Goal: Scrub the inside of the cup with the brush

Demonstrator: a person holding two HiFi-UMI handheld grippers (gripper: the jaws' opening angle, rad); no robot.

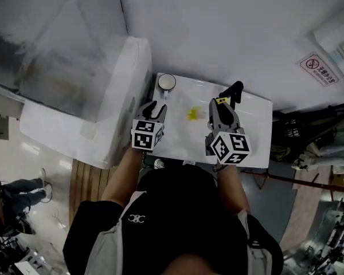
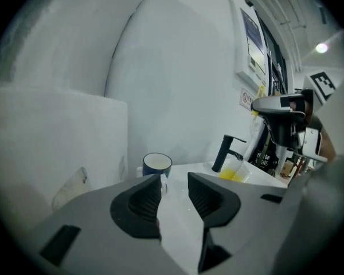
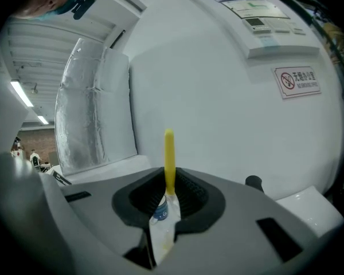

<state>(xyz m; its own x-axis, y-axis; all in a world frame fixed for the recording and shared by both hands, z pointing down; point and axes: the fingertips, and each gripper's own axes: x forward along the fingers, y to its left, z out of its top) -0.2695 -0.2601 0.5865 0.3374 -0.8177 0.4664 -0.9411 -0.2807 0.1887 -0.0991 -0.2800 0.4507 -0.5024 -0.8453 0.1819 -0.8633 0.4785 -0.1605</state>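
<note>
A dark blue cup point(image 1: 167, 82) with a white inside stands upright at the far left corner of the white basin top point(image 1: 178, 136). In the left gripper view the cup point(image 2: 157, 165) is just beyond the jaws. My left gripper point(image 1: 155, 106) point(image 2: 174, 182) is open, with nothing between its fingers, a little short of the cup. My right gripper point(image 1: 221, 103) point(image 3: 169, 179) is shut on the brush point(image 3: 169, 153), whose yellow handle sticks out past the jaws; its yellow tip point(image 1: 222, 101) shows in the head view. The brush's head is hidden.
A black faucet point(image 1: 235, 90) point(image 2: 226, 152) stands at the far right of the basin. A yellow object point(image 1: 193, 114) point(image 2: 234, 175) lies in the middle. A large white appliance point(image 1: 92, 90) flanks the left side, and a white wall runs behind.
</note>
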